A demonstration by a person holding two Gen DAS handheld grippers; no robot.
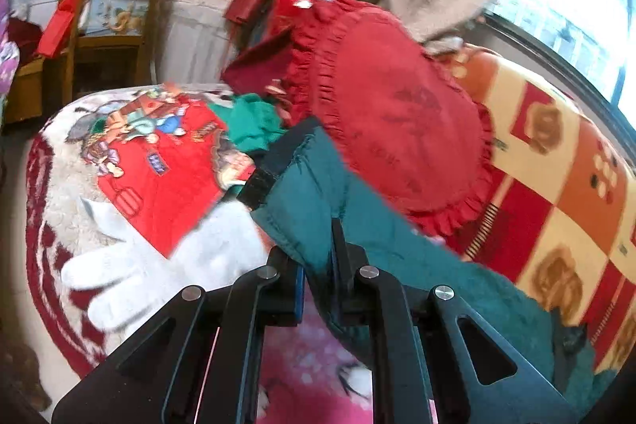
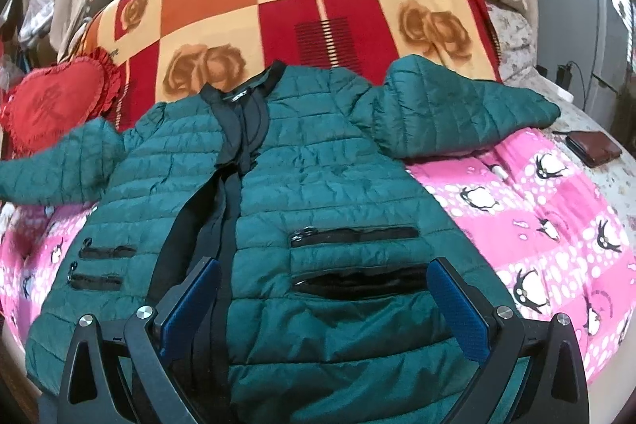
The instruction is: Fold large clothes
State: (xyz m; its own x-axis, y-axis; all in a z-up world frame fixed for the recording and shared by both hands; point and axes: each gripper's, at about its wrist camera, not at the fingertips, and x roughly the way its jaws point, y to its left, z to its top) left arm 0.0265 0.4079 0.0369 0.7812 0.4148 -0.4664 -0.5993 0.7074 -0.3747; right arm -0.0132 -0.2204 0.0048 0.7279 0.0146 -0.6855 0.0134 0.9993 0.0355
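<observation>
**Remote operator:** My left tool [image 1: 318, 249] is clamped on the sleeve [image 1: 314, 185] of the green quilted jacket [image 2: 318, 185], gripping it close to the black cuff [image 1: 274, 161]. The sleeve runs forward from the jaws, with the cuff end out ahead.

**Second:** And your right?

**Remote operator:** The right tool [image 2: 324, 299] stands wide apart with nothing pinched. Its blue pads [image 2: 461, 304] sit either side of the jacket's lower front, over the open lower pocket [image 2: 357, 283]; whether they touch the fabric I cannot tell.

**Second:** Where does the jacket lie?

**Remote operator:** On the bed, front up, spread over the pink penguin blanket [image 2: 536, 209]. Its collar [image 2: 246, 86] reaches the orange and red rose blanket [image 2: 278, 22]. In the right wrist view one sleeve stretches out toward a brown wallet [image 2: 594, 148]; the other reaches toward the red heart cushion [image 2: 55, 110].

**Second:** Anything near the left tool?

**Remote operator:** A white glove [image 1: 159, 265] lies just beside it, on a fleecy cartoon-print blanket [image 1: 159, 153]. The heart cushion sits right behind the held sleeve, and some bright green cloth [image 1: 254, 122] is bunched beyond the cuff. The left view is blurred, so finer detail is lost.
</observation>
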